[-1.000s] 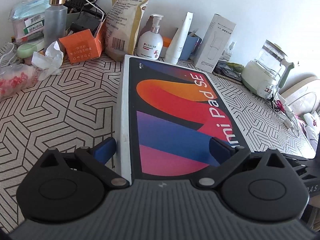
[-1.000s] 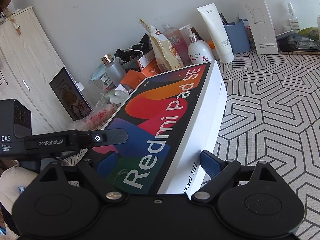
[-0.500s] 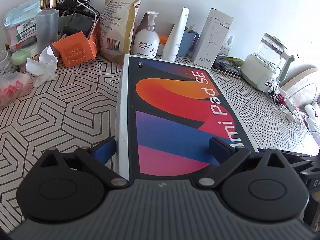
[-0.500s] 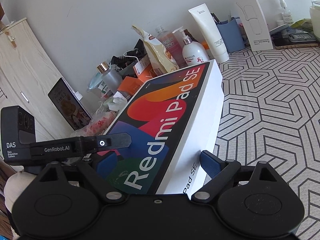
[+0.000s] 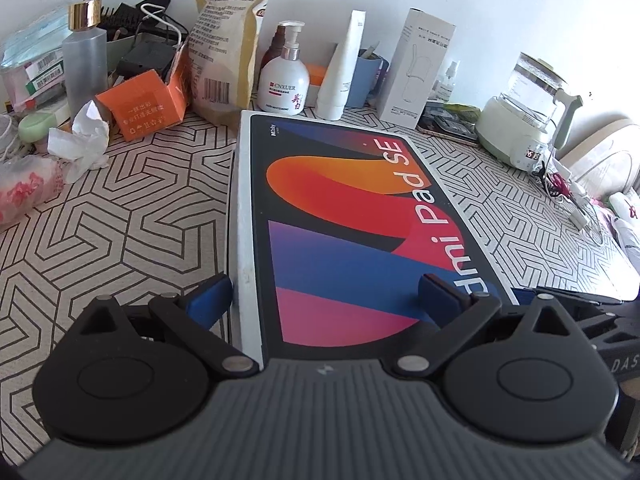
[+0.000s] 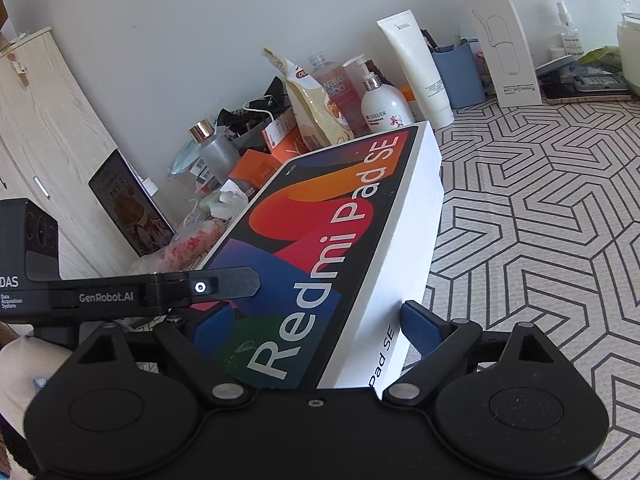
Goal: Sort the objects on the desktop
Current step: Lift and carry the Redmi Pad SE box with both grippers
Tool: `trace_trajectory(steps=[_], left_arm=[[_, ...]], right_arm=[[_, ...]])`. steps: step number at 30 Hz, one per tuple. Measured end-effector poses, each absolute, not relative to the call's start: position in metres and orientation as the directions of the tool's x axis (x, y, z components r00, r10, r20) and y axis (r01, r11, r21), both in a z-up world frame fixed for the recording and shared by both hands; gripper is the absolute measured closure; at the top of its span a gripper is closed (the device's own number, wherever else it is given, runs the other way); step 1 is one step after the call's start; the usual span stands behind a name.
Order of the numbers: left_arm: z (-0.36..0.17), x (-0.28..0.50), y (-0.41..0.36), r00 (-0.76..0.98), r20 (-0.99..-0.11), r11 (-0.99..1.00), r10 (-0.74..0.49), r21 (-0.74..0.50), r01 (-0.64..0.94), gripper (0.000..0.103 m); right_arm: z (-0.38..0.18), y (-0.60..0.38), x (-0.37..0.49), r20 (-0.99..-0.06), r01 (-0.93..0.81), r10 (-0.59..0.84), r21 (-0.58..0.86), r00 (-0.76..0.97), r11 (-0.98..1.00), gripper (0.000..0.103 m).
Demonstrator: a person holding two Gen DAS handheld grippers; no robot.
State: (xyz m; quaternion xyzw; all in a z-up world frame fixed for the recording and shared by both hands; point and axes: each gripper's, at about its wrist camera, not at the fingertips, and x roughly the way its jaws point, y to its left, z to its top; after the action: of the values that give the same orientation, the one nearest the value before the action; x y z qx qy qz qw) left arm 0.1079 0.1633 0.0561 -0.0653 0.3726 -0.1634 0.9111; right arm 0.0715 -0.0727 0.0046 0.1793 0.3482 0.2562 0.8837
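A large tablet box [image 5: 360, 216] printed "Redmi Pad SE" lies lengthwise down the middle of the counter [image 5: 120, 220], its far end near the row of items along the back edge. The left tool [image 5: 324, 292] is spread wide at the box's near left corner: one blue pad sits beside the white side wall, the other rests over the coloured lid, so the corner lies between them without a firm squeeze showing. The right tool [image 6: 316, 322] straddles the near right corner in the same way, its pads wide apart, one over the lid and one beside the white side face; whether either pad truly touches the box cannot be told.

Along the back edge stand a white pump bottle [image 5: 284, 84], a tan paper pouch [image 5: 228, 36], a white tube [image 5: 340, 68] and a tall white carton [image 5: 420, 68]. Toward the back left corner sit an open orange carton [image 5: 144, 108], crumpled tissue [image 5: 80, 140] and a clear bottle with a gold cap [image 5: 85, 56]. A glass kettle [image 5: 524, 120] stands at the back right
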Motion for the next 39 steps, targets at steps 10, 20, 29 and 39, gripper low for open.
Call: trace_trajectory(steps=[10, 20, 29, 39], left_arm=[[0.055, 0.107, 0.167, 0.674, -0.655, 0.94, -0.34, -0.241, 0.24, 0.003], [0.047, 0.111, 0.173, 0.652, -0.672, 0.937, -0.35, -0.258, 0.237, 0.003], [0.046, 0.111, 0.169, 0.656, -0.677, 0.943, -0.334, -0.242, 0.229, 0.003], [0.041, 0.112, 0.163, 0.654, -0.69, 0.95, -0.311, -0.208, 0.232, 0.001]], right_arm=[[0.002, -0.074, 0.075, -0.514, -0.335, 0.607, 0.527, 0.605, 0.781, 0.009], [0.0, -0.067, 0.078, -0.535, -0.34, 0.595, 0.503, 0.599, 0.794, 0.009], [-0.003, -0.067, 0.078, -0.538, -0.342, 0.594, 0.499, 0.597, 0.796, 0.009], [-0.009, -0.066, 0.081, -0.558, -0.346, 0.595, 0.493, 0.579, 0.799, 0.009]])
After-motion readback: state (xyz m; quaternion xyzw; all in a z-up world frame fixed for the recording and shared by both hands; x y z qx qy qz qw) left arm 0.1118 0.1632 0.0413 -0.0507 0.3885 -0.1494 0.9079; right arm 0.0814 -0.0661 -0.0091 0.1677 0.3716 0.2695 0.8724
